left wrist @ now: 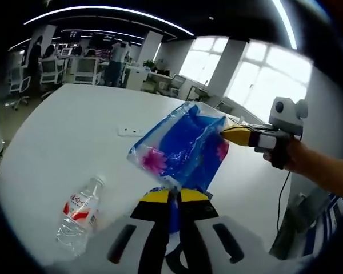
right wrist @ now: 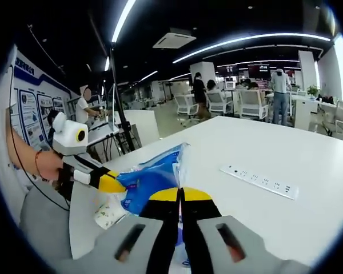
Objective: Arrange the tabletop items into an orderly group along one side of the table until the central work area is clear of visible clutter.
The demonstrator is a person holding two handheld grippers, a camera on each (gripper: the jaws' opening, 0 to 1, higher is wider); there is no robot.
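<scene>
Blue plastic bag (left wrist: 183, 147): held above the white table (left wrist: 74, 123), long axis stretched gripper to gripper | left gripper (left wrist: 172, 197): clenched on one edge | right gripper (right wrist: 180, 197): clenched on opposite edge (yellow-tipped) | water bottle (left wrist: 79, 215): lying flat | power strip (right wrist: 259, 181).

Showing blue with a pink flower print: clear bag (left wrist: 183, 145), pinched between yellow-tipped black left gripper (left wrist: 174, 194) and right gripper (right wrist: 180, 197). Lying left of the left jaws: clear bottle (left wrist: 79, 216), red-and-white label. Spreading white beneath: table (left wrist: 74, 131).
</scene>
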